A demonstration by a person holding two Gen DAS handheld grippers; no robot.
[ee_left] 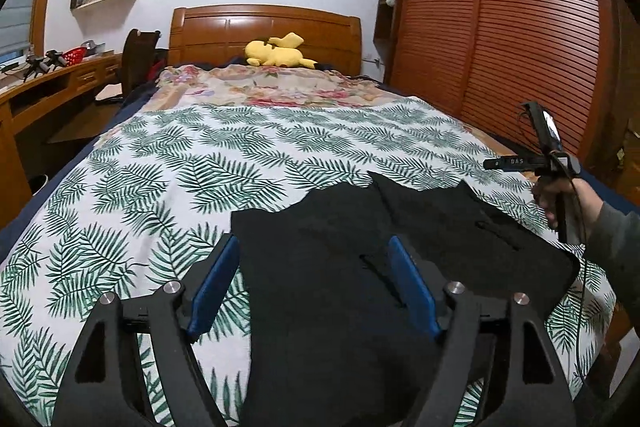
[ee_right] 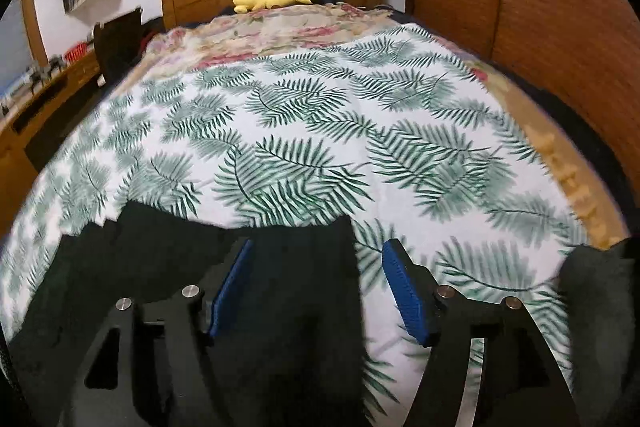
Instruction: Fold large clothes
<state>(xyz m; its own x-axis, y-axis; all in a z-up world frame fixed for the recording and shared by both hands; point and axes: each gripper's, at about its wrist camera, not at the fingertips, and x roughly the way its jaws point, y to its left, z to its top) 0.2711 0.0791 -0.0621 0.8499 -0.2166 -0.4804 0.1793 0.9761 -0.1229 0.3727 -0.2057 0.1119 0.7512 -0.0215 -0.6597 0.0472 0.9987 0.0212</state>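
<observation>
Black garment (ee_left: pixel 340 267) lay flat on leaf-print bedspread (ee_left: pixel 160 167), near foot of bed. Left claw (ee_left: pixel 314 283) and right claw (ee_right: pixel 316 283) both spread wide, gripping nothing, cloth beneath. Looked partly folded; further folds probably left.

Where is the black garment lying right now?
The black garment lies flat on the near end of the palm-leaf bedspread, low centre in the left wrist view, between the left gripper pads; the yellow plush sits far off.
</observation>
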